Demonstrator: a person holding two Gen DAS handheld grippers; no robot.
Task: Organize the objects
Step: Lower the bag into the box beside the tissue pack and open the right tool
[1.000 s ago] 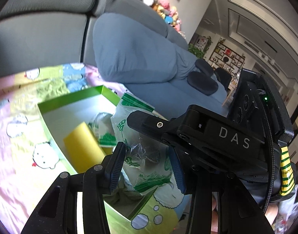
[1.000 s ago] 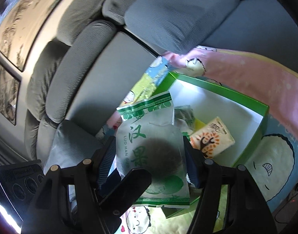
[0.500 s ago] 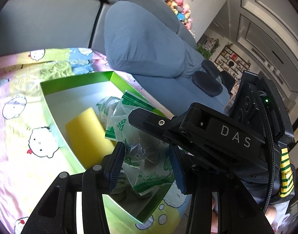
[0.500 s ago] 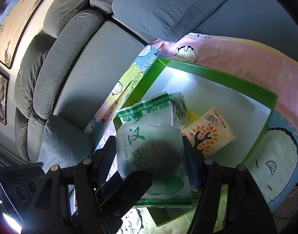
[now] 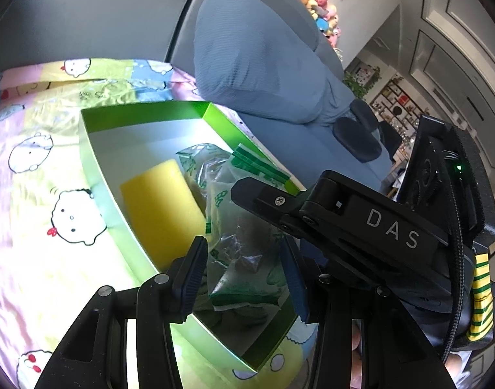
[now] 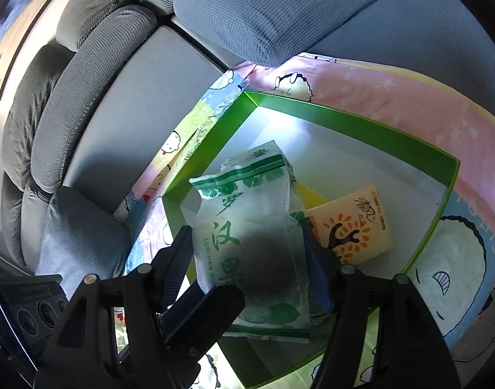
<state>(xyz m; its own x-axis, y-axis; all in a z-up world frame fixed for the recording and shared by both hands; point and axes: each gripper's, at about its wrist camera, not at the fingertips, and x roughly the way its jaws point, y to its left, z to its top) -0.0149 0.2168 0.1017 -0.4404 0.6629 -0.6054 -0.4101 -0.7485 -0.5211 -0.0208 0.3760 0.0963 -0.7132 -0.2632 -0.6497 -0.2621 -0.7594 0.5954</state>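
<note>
A green-walled box with a white floor lies on a cartoon-print cloth. My right gripper is shut on a white-and-green luo han guo packet with a dark round fruit inside, held low inside the box. My left gripper brackets the same packet from the other side; its pads look close to the packet but I cannot tell whether they press it. In the box lie a second green packet and a yellow tissue pack with an orange tree print.
The cloth covers a seat in front of grey sofa cushions. A blue-grey pillow lies just behind the box. The right gripper's black body crosses the left wrist view.
Both grippers have moved down and forward with the packet, from above the box's near corner to low inside the box, beside the tissue pack.
</note>
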